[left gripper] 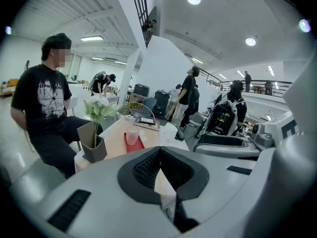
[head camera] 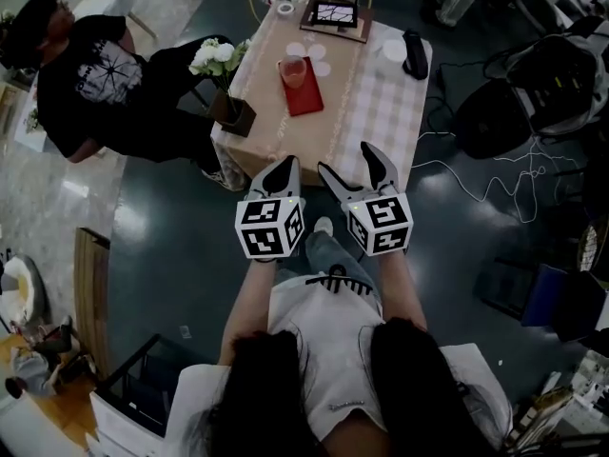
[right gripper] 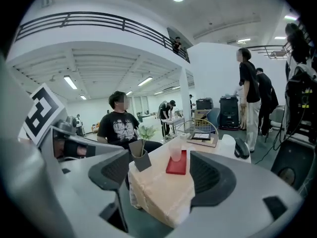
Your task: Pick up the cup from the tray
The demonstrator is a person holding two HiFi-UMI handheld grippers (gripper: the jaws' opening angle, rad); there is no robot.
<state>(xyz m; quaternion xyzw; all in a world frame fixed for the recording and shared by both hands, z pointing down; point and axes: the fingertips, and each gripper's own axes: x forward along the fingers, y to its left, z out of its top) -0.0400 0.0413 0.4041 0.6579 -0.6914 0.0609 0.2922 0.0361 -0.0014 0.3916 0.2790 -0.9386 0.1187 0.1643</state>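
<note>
Holding nothing, left gripper point(head camera: 284, 171) has its jaws pressed together; right gripper point(head camera: 343, 157) has its jaws spread wide, likewise empty. Cup point(head camera: 293, 69): upright, long axis vertical, on the far end of the red tray point(head camera: 306, 100), mid-surface point(head camera: 381, 103), straight ahead of both pairs of jaws and well apart from them. The right gripper view frames it between its jaws. Neither gripper is clearly nearer; the right looks readier. Flower vase point(head camera: 233, 114): near-left corner. Cup contents: not discernible.
</note>
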